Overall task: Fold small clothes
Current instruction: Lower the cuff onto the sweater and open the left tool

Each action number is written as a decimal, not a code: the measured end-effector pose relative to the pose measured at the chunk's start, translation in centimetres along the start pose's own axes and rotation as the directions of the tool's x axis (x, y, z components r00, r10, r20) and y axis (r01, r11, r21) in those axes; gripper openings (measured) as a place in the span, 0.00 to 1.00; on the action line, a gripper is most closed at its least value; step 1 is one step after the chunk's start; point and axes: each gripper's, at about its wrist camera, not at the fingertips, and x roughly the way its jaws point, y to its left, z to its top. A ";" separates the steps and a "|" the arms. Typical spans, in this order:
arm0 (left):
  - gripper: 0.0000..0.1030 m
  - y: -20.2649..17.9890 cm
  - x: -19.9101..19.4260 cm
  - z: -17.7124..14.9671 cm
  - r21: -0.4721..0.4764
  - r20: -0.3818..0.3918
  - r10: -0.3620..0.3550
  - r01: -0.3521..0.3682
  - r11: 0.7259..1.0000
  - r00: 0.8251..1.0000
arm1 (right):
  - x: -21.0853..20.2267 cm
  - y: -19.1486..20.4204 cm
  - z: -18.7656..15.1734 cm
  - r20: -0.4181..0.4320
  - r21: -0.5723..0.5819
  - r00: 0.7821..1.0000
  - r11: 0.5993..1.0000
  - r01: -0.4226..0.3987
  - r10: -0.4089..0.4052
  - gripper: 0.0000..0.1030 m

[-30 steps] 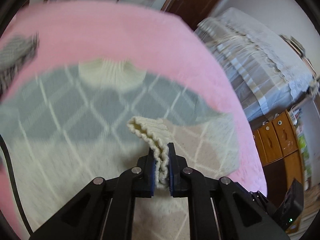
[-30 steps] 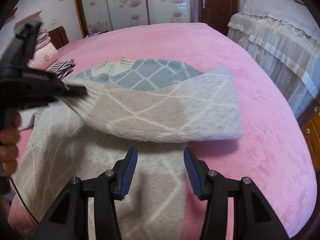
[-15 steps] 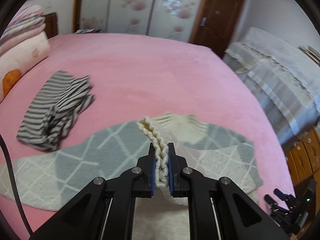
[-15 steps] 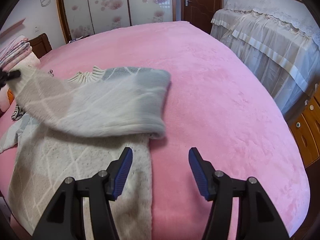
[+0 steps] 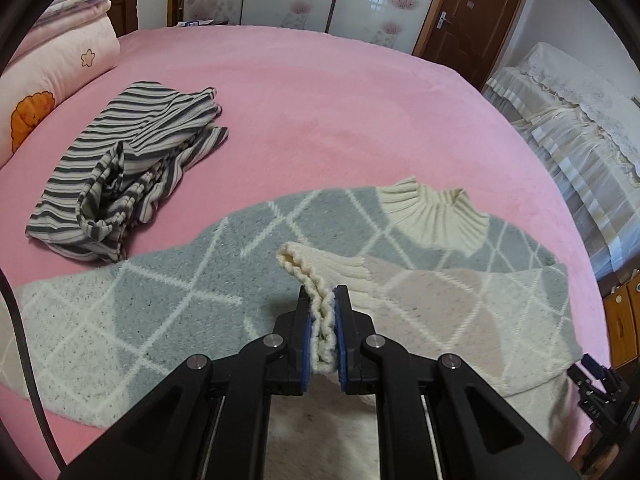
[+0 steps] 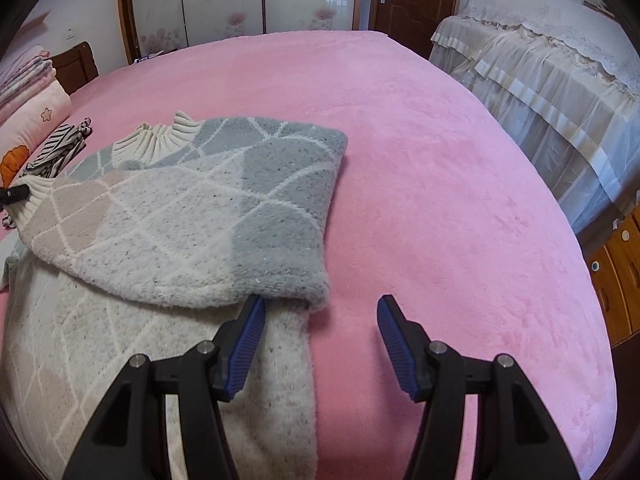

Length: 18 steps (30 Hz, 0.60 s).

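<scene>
**Cuff pinched, sleeve lying across the sweater**

While the left gripper (image 5: 324,332) is clamping tight on the cream ribbed cuff (image 5: 316,276) of a sleeve, the sweater (image 5: 160,300) is lying spread on the pink bed (image 5: 340,112), its grey, beige and white diamond knit facing up and its ribbed collar (image 5: 434,216) pointing toward the far side. The sleeve (image 6: 192,216) is lying folded across the sweater's body, with its fold edge sitting at the sweater's right side, just ahead of the right gripper (image 6: 320,340). That gripper is hanging over the sweater's lower right edge with its jaws standing moderately wide and pressing on nothing; its left finger (image 6: 244,344) is sitting over the knit and its right finger (image 6: 396,344) is sitting over bare pink blanket. A crumpled striped garment (image 5: 128,168) is resting on the bed well apart from the sweater, near the stacked pink pillows (image 5: 56,64) at the headboard.
</scene>
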 end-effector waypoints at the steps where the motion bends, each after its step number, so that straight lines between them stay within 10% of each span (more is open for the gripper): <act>1: 0.08 0.3 0.3 -0.1 -0.004 -0.004 -0.001 0.001 1.000 1.000 | 0.0 0.0 0.0 0.000 0.000 1.000 1.000 0.004 -0.004 0.57; 11: 0.22 3.2 2.5 -2.7 -0.050 -0.115 0.002 -0.008 0.999 0.993 | -0.8 0.7 -0.2 0.004 -0.019 0.999 0.999 0.048 -0.048 0.57; 18: 0.45 3.9 -1.8 -2.4 -0.085 -0.005 0.100 -0.100 0.991 0.995 | -2.6 2.0 1.8 0.066 0.000 0.994 0.996 0.088 -0.087 0.57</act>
